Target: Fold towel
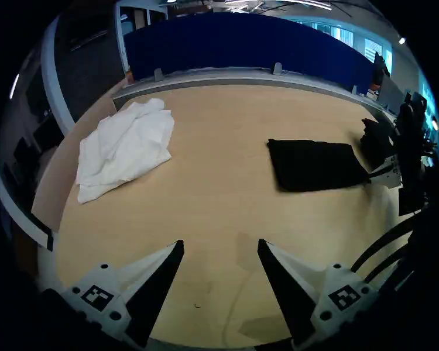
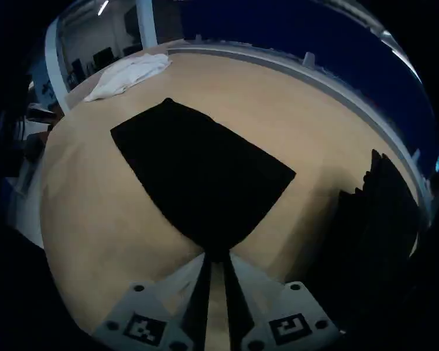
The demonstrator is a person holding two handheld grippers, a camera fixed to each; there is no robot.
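My right tongs (image 2: pixel 216 256) are pinched together on the near corner of the black towel (image 2: pixel 202 181), I think so I can lift that corner over for a fold. My left tongs (image 1: pixel 220 242) hang wide apart above the bare table (image 1: pixel 219 175), holding nothing. The towel lies flat mid-table. A dark pile (image 2: pixel 377 222) sits just beside it and could get bumped. Far off lies a crumpled white cloth (image 1: pixel 126 149).

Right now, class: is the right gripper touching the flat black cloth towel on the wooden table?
Touching. In the right gripper view, the right gripper pinches the near corner of the black towel between its two nearly closed fingers.
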